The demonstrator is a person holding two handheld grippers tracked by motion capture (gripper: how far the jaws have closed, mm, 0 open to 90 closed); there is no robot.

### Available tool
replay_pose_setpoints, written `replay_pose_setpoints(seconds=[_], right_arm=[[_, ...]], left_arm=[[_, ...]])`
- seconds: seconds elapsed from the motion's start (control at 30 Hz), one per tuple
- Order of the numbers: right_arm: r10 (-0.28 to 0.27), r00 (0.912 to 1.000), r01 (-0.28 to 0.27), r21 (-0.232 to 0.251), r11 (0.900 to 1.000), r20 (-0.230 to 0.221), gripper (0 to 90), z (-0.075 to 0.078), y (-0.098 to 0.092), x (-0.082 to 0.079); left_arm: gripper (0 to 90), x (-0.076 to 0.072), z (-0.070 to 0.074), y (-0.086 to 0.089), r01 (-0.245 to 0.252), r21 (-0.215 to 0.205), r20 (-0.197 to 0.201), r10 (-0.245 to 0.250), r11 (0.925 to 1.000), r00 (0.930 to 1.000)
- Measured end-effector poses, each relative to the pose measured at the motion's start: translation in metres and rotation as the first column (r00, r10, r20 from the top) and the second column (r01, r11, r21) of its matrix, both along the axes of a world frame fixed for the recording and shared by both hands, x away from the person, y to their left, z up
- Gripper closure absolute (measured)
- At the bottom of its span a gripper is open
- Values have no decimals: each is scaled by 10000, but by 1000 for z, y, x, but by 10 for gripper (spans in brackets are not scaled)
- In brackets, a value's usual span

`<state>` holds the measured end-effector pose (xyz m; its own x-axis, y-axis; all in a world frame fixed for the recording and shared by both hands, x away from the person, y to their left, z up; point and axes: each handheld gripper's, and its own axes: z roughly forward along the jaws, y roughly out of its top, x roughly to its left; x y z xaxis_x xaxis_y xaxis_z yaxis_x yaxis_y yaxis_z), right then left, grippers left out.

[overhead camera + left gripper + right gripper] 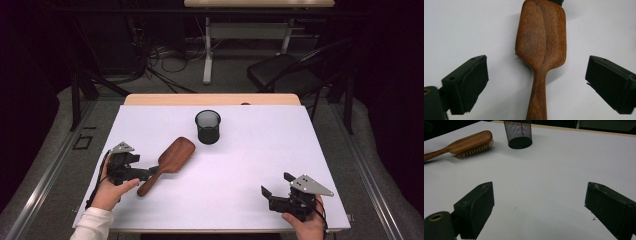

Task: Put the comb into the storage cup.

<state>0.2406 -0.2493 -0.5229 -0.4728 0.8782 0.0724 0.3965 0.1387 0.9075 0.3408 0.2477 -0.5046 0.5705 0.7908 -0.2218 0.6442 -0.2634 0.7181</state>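
White sheeting covers the table (260,165) from edge to edge, with a dim room of cables, a chair and a second desk behind it; I work from that surface downward in size.

Largest on it is the wooden hairbrush (168,163), lying bristles down left of centre, its head toward the black mesh cup (207,127) and its handle toward me; cup and brush are near each other but apart.

My left gripper (150,172) sits at the handle's end; in the left gripper view the jaws stand wide, one on each side of the handle (537,100), with neither pad touching the wood; so the brush rests free on the sheet.

My right gripper (275,185) hovers low over bare sheet at the near right, well apart from everything, jaws wide and holding nothing.

I judge the step in hand to be the grasp of the brush by its handle, with the jaws already straddling it; the next move calls for closing squarely on the narrow neck, then lifting level, likely toward the cup; a skewed pinch could roll the handle out.
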Motion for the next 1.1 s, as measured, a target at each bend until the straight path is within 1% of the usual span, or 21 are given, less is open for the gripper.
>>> replay_pose_setpoints(seconds=[0.07,0.2,0.33,0.4,0.47,0.5,0.6,0.63,0.73,0.8,0.9,1.07,1.1], right_arm=[[-10,10000,10,32,10000,-7,84,0,1,0],[3,10000,-3,10,10000,-3,85,0,0,0],[-18,10000,18,0,10000,19,85,0,0,0],[-13,10000,13,14,10000,-9,84,0,1,0],[-19,10000,19,8,10000,-11,84,0,1,0],[-18,10000,18,-2,10000,-39,85,0,0,0],[-39,10000,39,49,10000,13,84,-1,1,0],[-36,10000,36,34,10000,20,85,-1,1,0],[-35,10000,35,2,10000,-23,84,-1,1,0],[-27,10000,27,2,10000,-50,85,-1,1,0],[-39,10000,39,50,10000,-75,85,-1,1,0],[-36,10000,36,-8,10000,-65,85,-1,1,1],[-27,10000,27,-2,10000,-59,85,-1,1,1]], left_arm=[[7,0,0,0,-6,-7,85,6,10000,10000],[6,0,1,-1,55,-115,1,-55,9999,10000],[6,0,1,-4,156,15,-46,-156,9999,9999],[6,0,2,-6,235,74,-3,-235,9997,9997],[6,0,3,-8,264,343,83,-267,9991,9996],[6,0,3,-10,308,574,174,-319,9979,9993],[6,0,4,-15,531,1044,180,-552,9931,9983],[6,0,3,-17,566,1132,189,-591,9920,9981],[6,0,3,-22,696,1246,207,-727,9898,9971],[6,1,4,-24,739,1313,100,-758,9886,9971],[6,1,5,-27,727,1440,218,-766,9869,9968],[6,2,5,-30,816,1800,54,-839,9803,9965],[6,2,4,-31,834,1912,-27,-844,9780,9964]])
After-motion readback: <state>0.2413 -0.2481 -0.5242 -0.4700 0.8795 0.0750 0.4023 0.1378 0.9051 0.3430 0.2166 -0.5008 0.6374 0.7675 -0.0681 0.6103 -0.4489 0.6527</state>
